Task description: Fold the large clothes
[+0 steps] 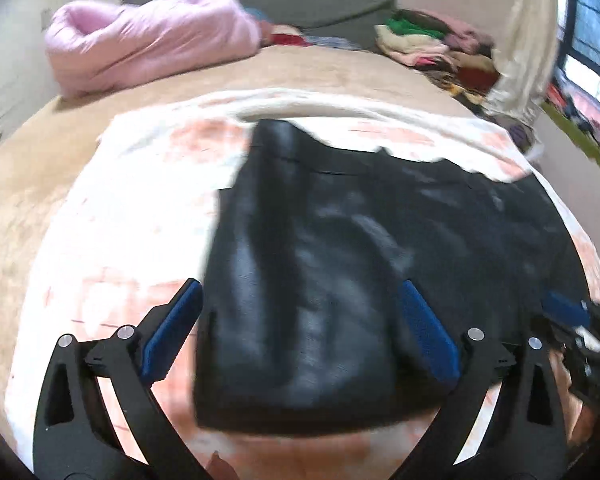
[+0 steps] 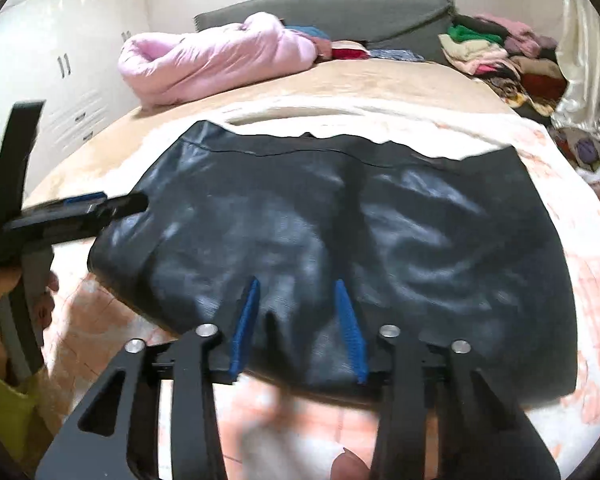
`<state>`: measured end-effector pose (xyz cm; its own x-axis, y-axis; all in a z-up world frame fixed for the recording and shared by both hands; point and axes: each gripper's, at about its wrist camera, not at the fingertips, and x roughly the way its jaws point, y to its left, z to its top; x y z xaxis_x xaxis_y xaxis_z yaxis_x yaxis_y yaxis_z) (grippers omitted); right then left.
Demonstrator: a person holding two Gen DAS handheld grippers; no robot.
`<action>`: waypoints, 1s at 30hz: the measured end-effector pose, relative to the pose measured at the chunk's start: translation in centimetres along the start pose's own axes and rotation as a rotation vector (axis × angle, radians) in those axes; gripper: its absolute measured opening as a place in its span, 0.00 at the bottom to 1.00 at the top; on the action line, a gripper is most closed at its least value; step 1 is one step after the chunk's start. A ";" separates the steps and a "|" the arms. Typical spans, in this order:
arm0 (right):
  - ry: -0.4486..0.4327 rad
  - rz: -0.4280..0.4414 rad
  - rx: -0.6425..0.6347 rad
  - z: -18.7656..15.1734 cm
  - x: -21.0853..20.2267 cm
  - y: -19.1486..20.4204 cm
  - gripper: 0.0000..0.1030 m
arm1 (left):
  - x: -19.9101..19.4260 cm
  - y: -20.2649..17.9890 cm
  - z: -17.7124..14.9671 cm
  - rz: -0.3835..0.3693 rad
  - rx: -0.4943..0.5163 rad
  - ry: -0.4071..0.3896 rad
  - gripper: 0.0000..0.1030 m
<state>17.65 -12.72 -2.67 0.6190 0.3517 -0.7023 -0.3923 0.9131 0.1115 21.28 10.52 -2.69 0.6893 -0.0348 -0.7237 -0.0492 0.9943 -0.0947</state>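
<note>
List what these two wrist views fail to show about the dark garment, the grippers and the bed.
- Dark shiny garment: type and folds unclear; motion blur in both views.
- Garment's near edge, right wrist view: hidden behind the right gripper, so whether its pads press the fabric is unclear.
- Left gripper: jaws wide; contact with the garment unclear.
- Pile of mixed clothes: too small and blurred to separate.
- White and pink checked sheet: overexposed.

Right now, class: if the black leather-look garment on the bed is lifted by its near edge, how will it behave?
The black garment would probably droop, since it lies creased and flat. Its shiny surface suggests it may slip. It looks fairly heavy for cloth.
</note>
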 end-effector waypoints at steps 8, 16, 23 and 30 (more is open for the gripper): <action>0.114 -0.014 0.081 -1.1 4.8 0.1 0.27 | 3.9 4.2 -0.6 -0.056 -0.177 0.143 0.90; 0.126 0.041 0.129 1.1 4.4 -0.7 0.26 | 4.7 5.3 -0.7 -0.124 -0.248 0.147 0.91; 0.043 -0.026 0.159 9.2 6.3 -3.1 0.26 | 5.3 5.4 -0.6 -0.141 -0.276 0.147 0.91; 0.231 -0.081 0.191 11.3 14.2 -4.9 0.27 | 5.8 5.7 0.2 -0.166 -0.292 0.143 0.91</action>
<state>36.03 -9.90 -5.26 0.4639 0.2397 -0.8528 -0.1992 0.9663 0.1632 25.17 16.02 -7.33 0.5979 -0.2280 -0.7685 -0.1633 0.9040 -0.3952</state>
